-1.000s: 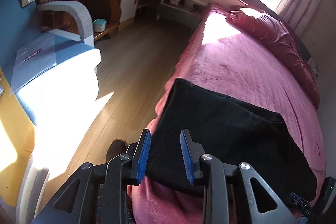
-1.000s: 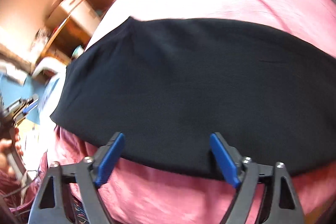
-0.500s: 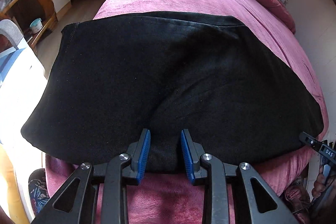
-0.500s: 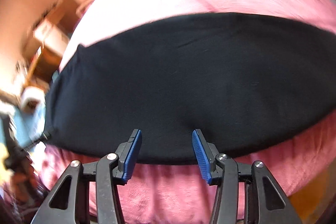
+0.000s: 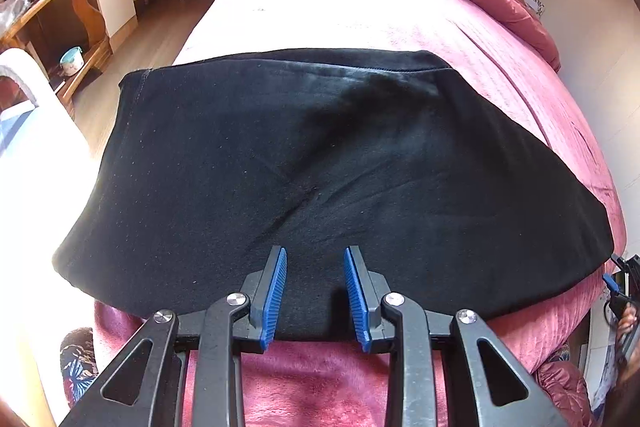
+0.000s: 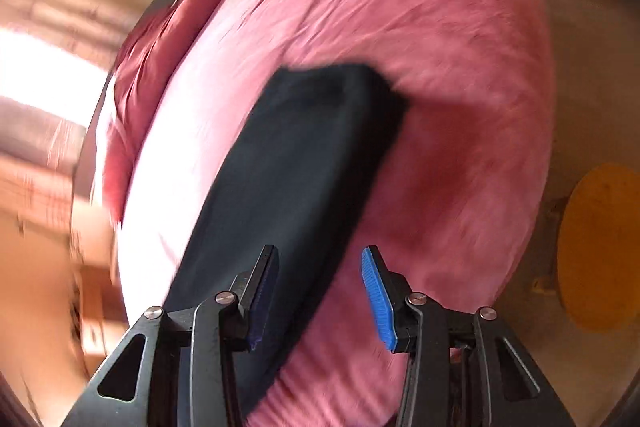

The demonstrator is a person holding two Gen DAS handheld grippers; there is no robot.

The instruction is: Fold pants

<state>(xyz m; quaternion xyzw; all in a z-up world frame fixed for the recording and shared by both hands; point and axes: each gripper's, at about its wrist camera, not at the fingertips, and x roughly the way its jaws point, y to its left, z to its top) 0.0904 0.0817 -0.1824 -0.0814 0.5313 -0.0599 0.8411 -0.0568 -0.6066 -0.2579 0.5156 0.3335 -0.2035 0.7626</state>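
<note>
Left-wrist view shows our left gripper (image 5: 314, 297) parted, gripping nothing, over the near hem of the black pants (image 5: 320, 179) on the pink bed (image 5: 360, 15), while our right gripper (image 6: 320, 297), jaws just narrowing yet unclamped, straddles their end edge, so next we judge both must pinch cloth.

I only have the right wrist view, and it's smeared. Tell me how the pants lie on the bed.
Observer: The black pants lie flat, spread crosswise over the near end of the pink bed.
Operator: Report the left tool.
Observer: The left tool sits over the pants' near edge, jaws apart, nothing pinched.
Operator: Name any wrinkles.
Observer: One shallow diagonal crease runs up from near the left tool; the rest looks smooth.
</note>
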